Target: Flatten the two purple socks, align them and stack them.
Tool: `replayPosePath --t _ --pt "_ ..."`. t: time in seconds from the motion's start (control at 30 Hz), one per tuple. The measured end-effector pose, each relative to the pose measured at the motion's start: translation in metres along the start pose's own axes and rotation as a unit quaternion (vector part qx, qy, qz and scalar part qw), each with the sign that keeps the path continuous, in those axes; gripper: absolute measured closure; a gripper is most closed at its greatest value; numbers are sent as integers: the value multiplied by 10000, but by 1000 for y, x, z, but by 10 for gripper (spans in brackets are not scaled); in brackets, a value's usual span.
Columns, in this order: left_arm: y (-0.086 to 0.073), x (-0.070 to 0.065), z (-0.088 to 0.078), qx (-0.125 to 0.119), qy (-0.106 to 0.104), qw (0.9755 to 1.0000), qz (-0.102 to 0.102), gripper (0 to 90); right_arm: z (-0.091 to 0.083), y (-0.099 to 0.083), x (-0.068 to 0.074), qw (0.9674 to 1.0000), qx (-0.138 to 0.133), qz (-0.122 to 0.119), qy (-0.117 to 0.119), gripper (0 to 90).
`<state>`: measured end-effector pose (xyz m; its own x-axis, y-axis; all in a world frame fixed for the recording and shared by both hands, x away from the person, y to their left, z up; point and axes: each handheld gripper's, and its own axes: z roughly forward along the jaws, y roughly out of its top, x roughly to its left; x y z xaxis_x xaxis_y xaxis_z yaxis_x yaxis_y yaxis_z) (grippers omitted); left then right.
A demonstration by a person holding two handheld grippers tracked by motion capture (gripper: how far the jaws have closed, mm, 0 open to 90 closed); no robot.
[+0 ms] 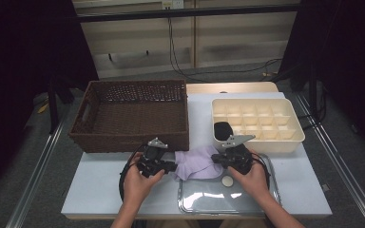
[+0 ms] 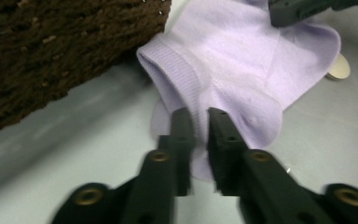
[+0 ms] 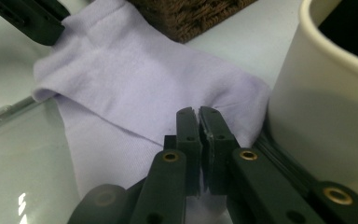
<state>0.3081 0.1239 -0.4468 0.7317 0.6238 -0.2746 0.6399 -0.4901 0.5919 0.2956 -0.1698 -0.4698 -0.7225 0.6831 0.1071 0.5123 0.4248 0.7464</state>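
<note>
High view: my left gripper (image 1: 170, 166) and right gripper (image 1: 217, 159) meet a pale lilac sock (image 1: 197, 164) from either side. It lies crumpled on the white table (image 1: 100, 185), just in front of the brown woven basket (image 1: 133, 114) and partly over the rim of a clear glossy tray (image 1: 218, 197). My hands hide the jaw tips, so the grip cannot be read here. A small round disc (image 1: 227, 181) sits on the tray. The cream divided box (image 1: 256, 123) holds a dark item (image 1: 222, 129) in one near compartment; what it is I cannot make out.

Left gripper view: my black jaws are nearly together, pinching a fold of the sock (image 2: 242, 70) beside its ribbed cuff. The basket's rough weave (image 2: 51, 51) is cut off at upper left; the image is soft with blur.

Right gripper view: my jaws are closed to a slit on the smooth knit of the sock (image 3: 144, 88), whose edge lies beside the box's plain rounded wall (image 3: 326, 116).
</note>
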Motion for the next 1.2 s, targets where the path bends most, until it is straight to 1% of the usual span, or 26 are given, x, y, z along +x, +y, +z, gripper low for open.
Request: replayPosePath --t 0.07,0.17,0.2,0.23,0.27,0.3,0.37,0.43,0.47,0.5,0.53,0.63,0.7,0.73,0.77,0.8,0.83,0.87,0.9,0.93,0.97,1.0,1.03,1.1,1.17,1.2 --pt "0 0 0 39 0 10000 -7 873 -1 0 0 10000 -19 12 -8 883" --pt "0 0 -1 70 4 10000 28 884 -1 1 0 10000 -38 17 -4 885" --pt "2 -1 -3 -6 -10 10000 24 884 -3 1 1 10000 -71 31 -1 886" --pt "2 -1 -3 -6 -10 10000 24 885 -3 1 1 10000 -71 31 -1 886" --pt "5 -2 -7 -83 -41 10000 24 885 -6 3 1 9999 -147 17 -18 885" --pt "6 -2 -10 -112 -39 9999 50 886 -9 4 2 9998 -193 29 -12 885" --pt "9 -2 -14 -209 -63 9998 20 887 -13 6 3 9996 -297 8 -7 885" --pt "9 -1 -16 -210 -41 9998 28 887 -16 7 4 9995 -324 -13 -19 885" --pt "11 2 -19 -265 -57 9996 -17 887 -20 8 6 9993 -382 -17 -2 885" --pt "11 2 -19 -265 -57 9996 -17 887 -20 8 6 9993 -382 -17 -2 885" --pt "13 6 -21 -281 -65 9996 -60 887 -23 8 8 9992 -398 -36 16 885" --pt "13 8 -20 -303 -39 9995 -71 886 -26 7 11 9991 -409 -44 67 885" --pt "14 9 -18 -273 -20 9996 -82 881 -27 5 18 9992 -367 -76 138 884" --pt "14 11 -14 -296 83 9995 -75 866 -27 3 20 9993 -337 -94 163 883" --pt "14 11 -14 -296 83 9995 -75 814 -26 1 22 9994 -267 -91 205 880" --pt "14 12 -11 -374 199 9991 -22 710 -24 -1 24 9995 -215 -72 226 864" --pt "15 12 -10 -272 170 9995 -12 705 -23 -2 25 9995 -176 -31 263 835" --pt "14 12 -9 -281 110 9995 -21 700 -22 -4 26 9994 -132 -28 318 799" --pt "14 11 -8 -313 143 9994 -20 684 -21 -4 27 9995 -118 -38 306 765" --pt "14 12 -9 -262 111 9996 16 671 -21 -4 27 9995 -164 -55 270 734" --pt "14 12 -9 -262 104 9996 4 662 -22 -3 27 9996 -184 -48 216 710" --pt "13 11 -9 -327 144 9994 -12 648 -23 -3 26 9995 -222 -35 202 682" --pt "13 11 -9 -273 88 9996 4 634 -24 -2 25 9994 -299 -33 144 671" --pt "10 11 -7 -268 73 9996 -33 624 -25 -1 23 9995 -296 -34 85 671" --pt "8 12 -3 -171 69 9998 -30 600 -23 -3 22 9998 -200 -11 72 682" --pt "7 12 -1 -138 95 9999 -36 587 -21 -4 22 9999 -99 -10 92 687"
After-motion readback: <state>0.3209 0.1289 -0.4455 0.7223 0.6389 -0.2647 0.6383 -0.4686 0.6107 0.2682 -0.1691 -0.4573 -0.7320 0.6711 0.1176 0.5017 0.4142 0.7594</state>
